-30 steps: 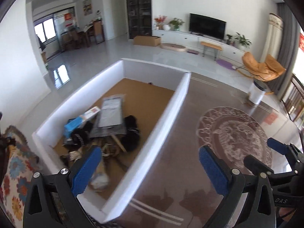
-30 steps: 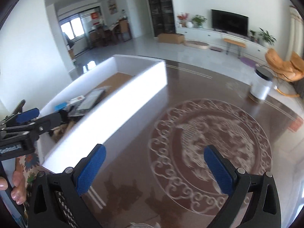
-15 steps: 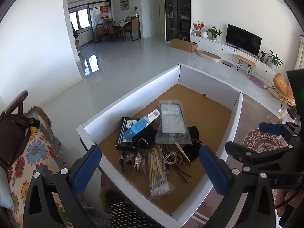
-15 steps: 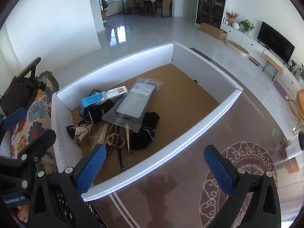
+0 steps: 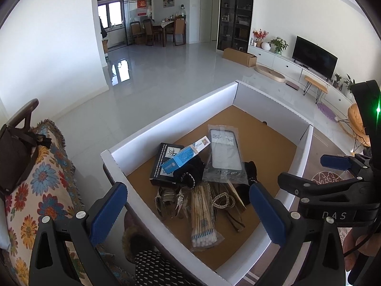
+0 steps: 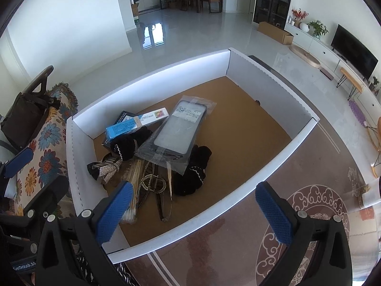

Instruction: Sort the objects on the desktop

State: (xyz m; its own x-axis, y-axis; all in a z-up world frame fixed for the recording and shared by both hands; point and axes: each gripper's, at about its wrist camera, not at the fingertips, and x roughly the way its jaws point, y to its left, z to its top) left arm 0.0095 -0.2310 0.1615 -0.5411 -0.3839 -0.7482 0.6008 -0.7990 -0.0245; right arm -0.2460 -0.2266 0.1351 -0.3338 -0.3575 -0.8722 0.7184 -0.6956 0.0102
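Observation:
A white-walled tray (image 5: 171, 121) (image 6: 147, 76) with a cork floor holds a pile of objects at its near left end. On top lies a phone case in a clear bag (image 5: 223, 152) (image 6: 178, 131). Beside it are a blue-and-white box (image 5: 184, 155) (image 6: 133, 124) on a black box (image 5: 162, 164), black fabric pieces (image 6: 193, 166), a pack of cotton swabs (image 5: 202, 217) (image 6: 135, 186), rhinestone hair clips (image 5: 222, 200) (image 6: 107, 166). My left gripper (image 5: 188, 212) is open above the tray's near edge. My right gripper (image 6: 193, 214) is open above the tray's near wall.
The right half of the tray floor (image 6: 250, 124) is bare cork. The tray sits on a brown table with a round white pattern (image 6: 316, 214). A floral cushion (image 5: 42, 190) and a dark bag (image 5: 14, 152) lie to the left. The right gripper's body (image 5: 333, 190) shows in the left view.
Both cameras have swung left and down from the patterned table onto the tray, and the pile now sits centred between the fingers. Both grippers stay open.

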